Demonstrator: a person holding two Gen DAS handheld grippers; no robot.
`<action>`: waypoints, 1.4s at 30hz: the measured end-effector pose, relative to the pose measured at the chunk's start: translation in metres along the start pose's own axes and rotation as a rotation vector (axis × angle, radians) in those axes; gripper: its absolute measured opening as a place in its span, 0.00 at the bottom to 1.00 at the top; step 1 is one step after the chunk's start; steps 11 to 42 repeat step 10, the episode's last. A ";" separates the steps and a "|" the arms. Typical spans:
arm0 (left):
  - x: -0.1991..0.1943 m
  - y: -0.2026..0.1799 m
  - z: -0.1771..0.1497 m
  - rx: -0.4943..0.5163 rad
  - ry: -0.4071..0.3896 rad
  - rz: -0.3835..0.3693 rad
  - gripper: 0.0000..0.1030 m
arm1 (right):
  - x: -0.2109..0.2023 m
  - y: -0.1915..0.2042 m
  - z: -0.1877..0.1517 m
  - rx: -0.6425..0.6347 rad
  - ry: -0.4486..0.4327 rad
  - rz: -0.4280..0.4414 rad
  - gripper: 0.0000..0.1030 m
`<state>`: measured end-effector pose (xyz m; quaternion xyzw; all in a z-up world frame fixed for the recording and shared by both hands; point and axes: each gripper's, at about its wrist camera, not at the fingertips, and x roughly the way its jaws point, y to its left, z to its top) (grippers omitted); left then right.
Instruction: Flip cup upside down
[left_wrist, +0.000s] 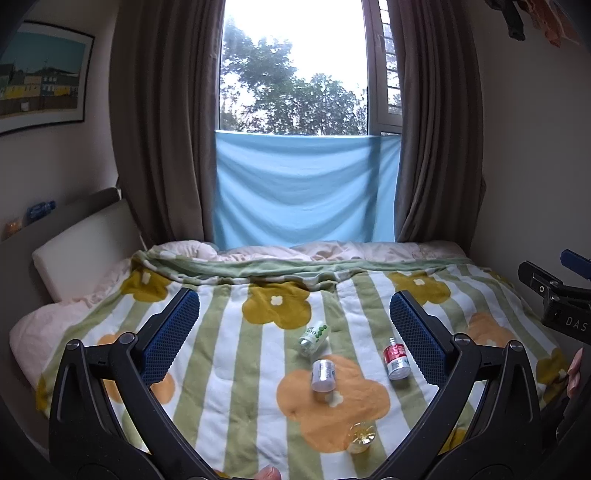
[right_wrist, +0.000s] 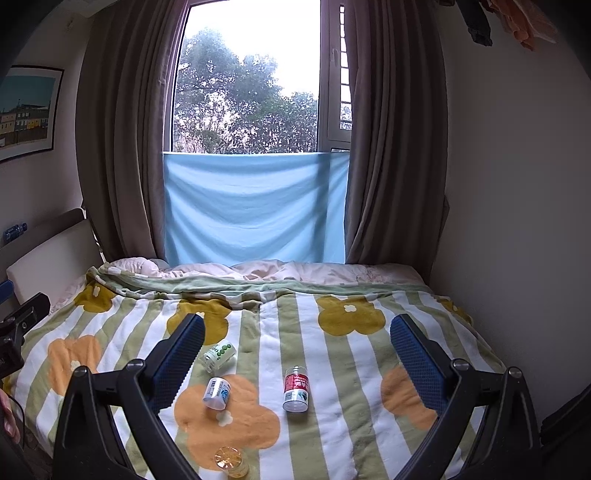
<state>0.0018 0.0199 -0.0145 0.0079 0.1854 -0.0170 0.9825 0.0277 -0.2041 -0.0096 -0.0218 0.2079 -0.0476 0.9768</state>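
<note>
Both tools, left (left_wrist: 293, 338) and right (right_wrist: 297, 360), hover spread wide, empty, above the blanket (right_wrist: 332, 424).

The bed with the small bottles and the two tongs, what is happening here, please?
Nothing is being handled at this moment. The left tongs and right tongs both hang open above the flowered blanket, holding nothing. Three small bottles stand or lie on it: a green-dotted one, a blue-and-white one and a red-labelled one. A clear yellowish cup sits nearest, untouched, so the flip is not yet begun.
</note>
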 end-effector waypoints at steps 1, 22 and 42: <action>-0.001 -0.002 0.000 0.009 -0.007 0.005 1.00 | -0.001 0.001 0.000 -0.003 -0.004 0.000 0.97; -0.012 -0.009 0.002 0.046 -0.105 0.048 1.00 | -0.003 -0.001 0.004 0.034 -0.029 0.021 0.97; -0.012 -0.009 0.002 0.046 -0.105 0.048 1.00 | -0.003 -0.001 0.004 0.034 -0.029 0.021 0.97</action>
